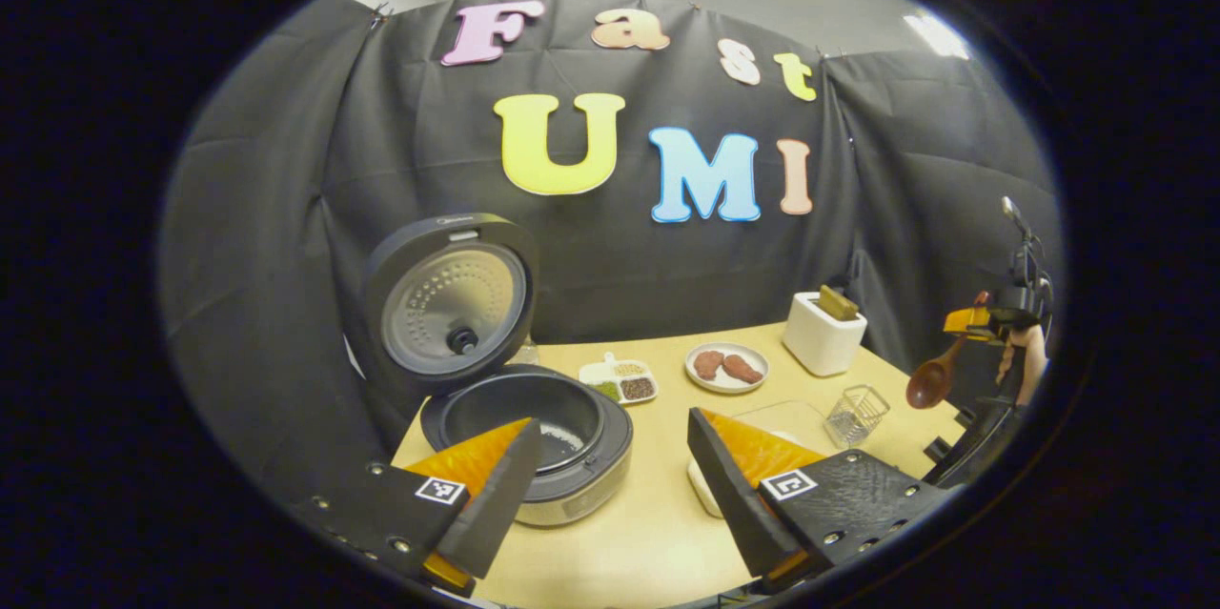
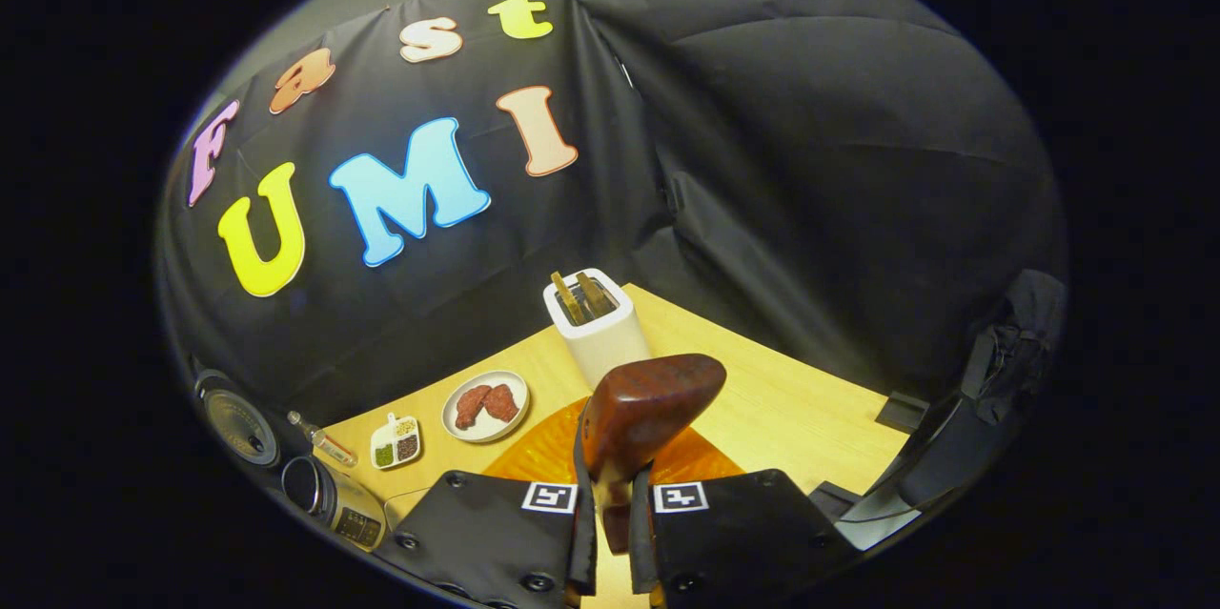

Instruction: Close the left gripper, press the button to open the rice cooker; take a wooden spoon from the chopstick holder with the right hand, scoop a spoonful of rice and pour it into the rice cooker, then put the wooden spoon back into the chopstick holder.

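the rice cooker (image 1: 527, 437) sits at the lower left with its lid up. the right gripper (image 2: 613, 518) squeezes the wooden spoon (image 2: 643, 414) — no rice scooped yet. the left gripper (image 1: 610, 485) is spread wide. the chopstick holder (image 1: 856, 415) waits — lower right.

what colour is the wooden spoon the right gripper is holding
Dark reddish brown, glossy. The wooden spoon shows best in the right gripper view.

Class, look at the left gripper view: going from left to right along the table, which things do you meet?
Rice cooker with its lid up → divided dish of grains → plate with two pieces of meat → toaster → wooden spoon, held above the table edge by the right gripper.
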A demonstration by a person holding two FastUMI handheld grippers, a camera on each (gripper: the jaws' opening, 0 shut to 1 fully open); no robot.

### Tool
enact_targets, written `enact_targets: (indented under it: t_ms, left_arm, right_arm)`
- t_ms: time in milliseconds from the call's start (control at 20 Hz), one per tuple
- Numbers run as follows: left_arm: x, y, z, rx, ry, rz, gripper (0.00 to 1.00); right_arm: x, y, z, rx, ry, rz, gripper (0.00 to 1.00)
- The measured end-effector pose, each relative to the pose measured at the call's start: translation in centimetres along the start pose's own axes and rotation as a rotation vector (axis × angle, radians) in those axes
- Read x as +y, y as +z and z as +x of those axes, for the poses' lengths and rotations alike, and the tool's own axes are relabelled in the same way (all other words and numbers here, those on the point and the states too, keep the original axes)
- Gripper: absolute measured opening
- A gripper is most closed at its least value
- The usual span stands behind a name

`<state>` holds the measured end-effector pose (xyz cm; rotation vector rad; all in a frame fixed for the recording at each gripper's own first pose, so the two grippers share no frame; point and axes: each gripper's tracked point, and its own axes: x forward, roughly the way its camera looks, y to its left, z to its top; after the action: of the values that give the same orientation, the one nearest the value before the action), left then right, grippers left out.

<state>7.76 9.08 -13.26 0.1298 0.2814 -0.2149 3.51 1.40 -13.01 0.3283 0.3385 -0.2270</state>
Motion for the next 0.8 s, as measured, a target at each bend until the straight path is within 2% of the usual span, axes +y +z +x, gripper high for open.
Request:
enact_targets:
  t_ms: [150,200,250,350,400,450,600,800]
  left_arm:
    - [1.1,-1.0,0.2,0.007,-0.032,-0.048,0.99]
    - [1.5,-1.4,0.3,0.011,-0.037,-0.059,0.96]
    - [2.1,-1.7,0.5,0.015,-0.039,-0.066,0.99]
    - [3.3,-2.2,0.5,0.021,-0.039,-0.074,0.99]
    - [3.7,-2.2,0.5,0.018,-0.039,-0.077,0.99]
    - [4.2,-2.3,0.5,0.014,-0.036,-0.081,0.96]
    - [5.4,-2.8,0.4,0.018,-0.022,-0.103,0.94]
    - [7.1,-3.8,-0.1,0.028,0.017,-0.133,0.96]
  right_arm:
    - [3.3,-0.7,-1.2,-0.002,0.044,-0.004,0.15]
    - [4.6,-0.8,-1.5,0.0,0.063,-0.007,0.15]
    - [5.9,-0.9,-1.6,-0.002,0.086,-0.015,0.15]
    - [8.7,-0.7,-1.8,-0.007,0.129,-0.052,0.15]
    - [10.0,-0.8,-1.7,-0.008,0.152,-0.072,0.19]
    - [11.4,-0.9,-1.7,-0.003,0.175,-0.09,0.15]
    - [14.9,-2.8,-0.4,0.036,0.231,-0.133,0.15]
    - [18.7,-6.8,1.9,0.106,0.292,-0.212,0.15]
